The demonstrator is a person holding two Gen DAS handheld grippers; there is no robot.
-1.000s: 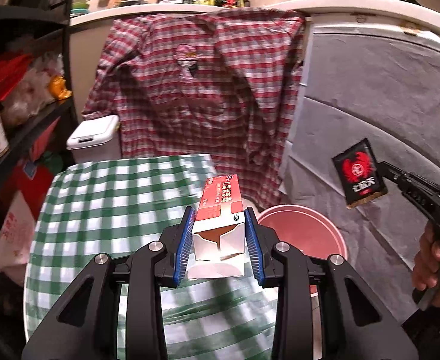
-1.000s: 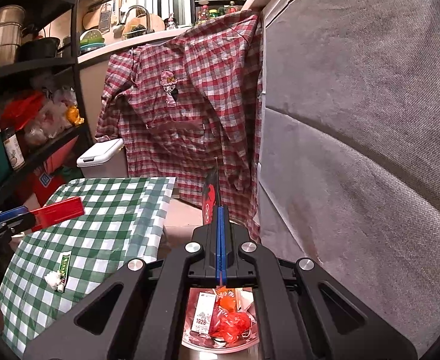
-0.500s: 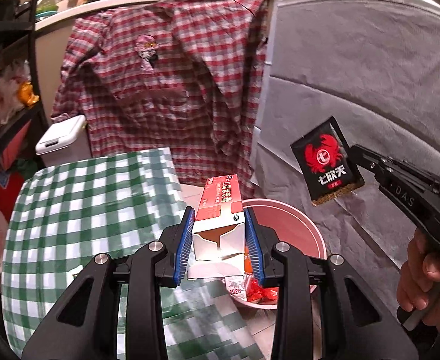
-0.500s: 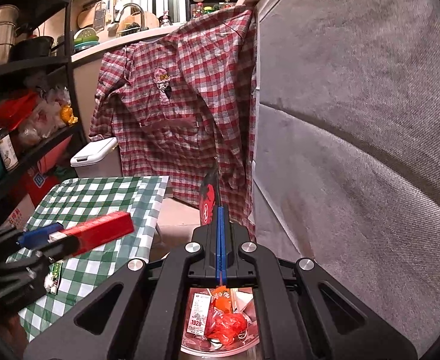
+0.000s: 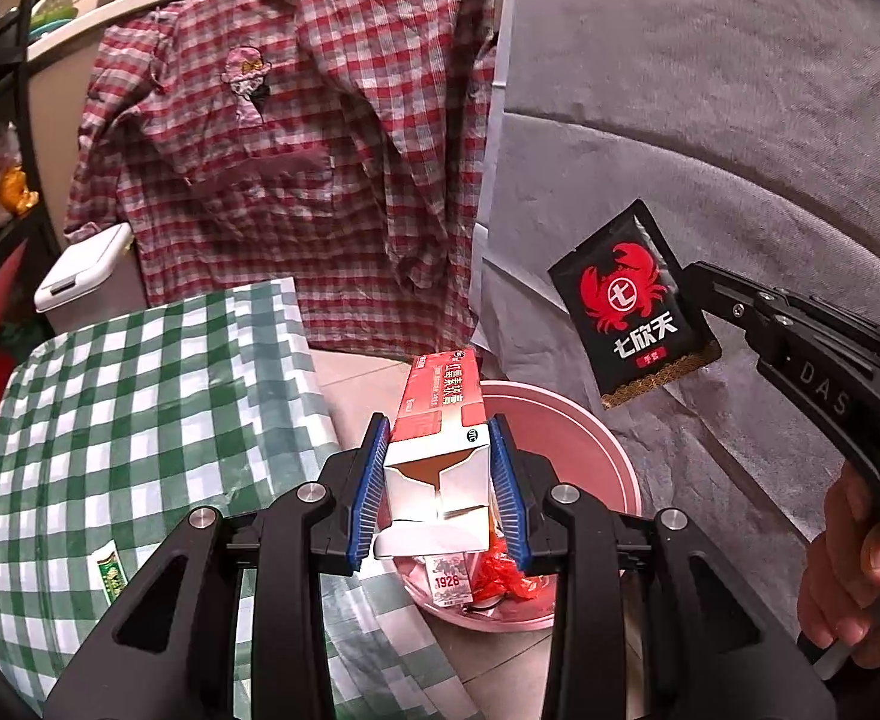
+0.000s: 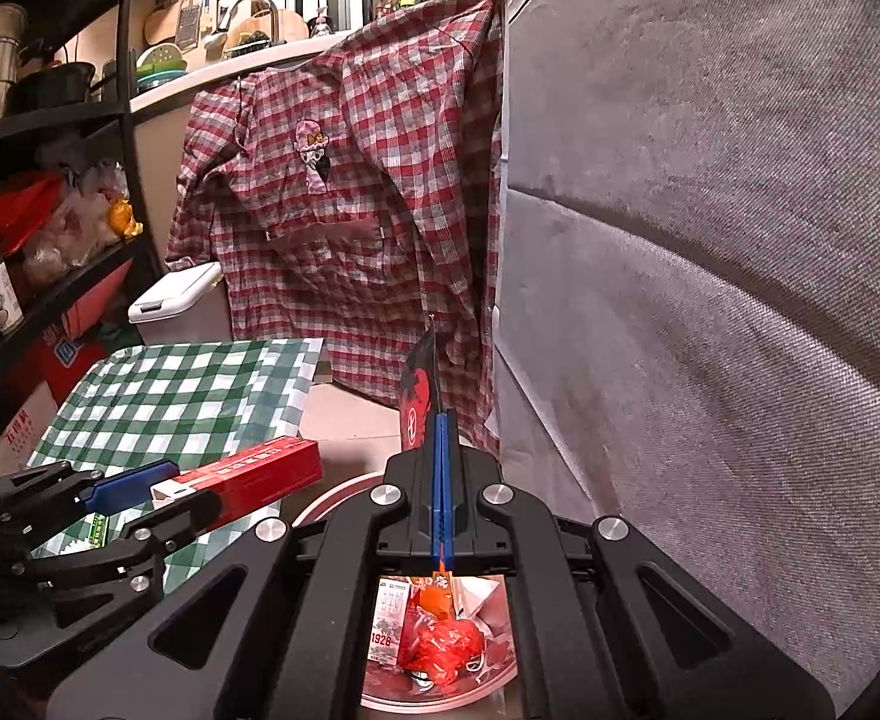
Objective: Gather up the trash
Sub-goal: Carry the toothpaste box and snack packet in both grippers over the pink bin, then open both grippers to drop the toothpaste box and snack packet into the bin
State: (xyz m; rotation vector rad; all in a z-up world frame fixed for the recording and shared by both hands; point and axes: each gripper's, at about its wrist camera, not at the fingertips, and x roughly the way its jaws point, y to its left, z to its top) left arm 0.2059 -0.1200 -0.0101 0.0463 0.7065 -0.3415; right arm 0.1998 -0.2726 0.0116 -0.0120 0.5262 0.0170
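Over the pink bin (image 5: 613, 462) beside the checked worktop (image 5: 140, 420), the left tongs (image 5: 440, 480) are clamped on a red-and-white box (image 5: 440, 414). To their right, the right tongs (image 6: 442, 438) are pressed together on a black crab packet (image 5: 631, 306), above the bin's red wrappers (image 6: 445, 642). On the worktop lies a small green wrapper (image 5: 110, 576).
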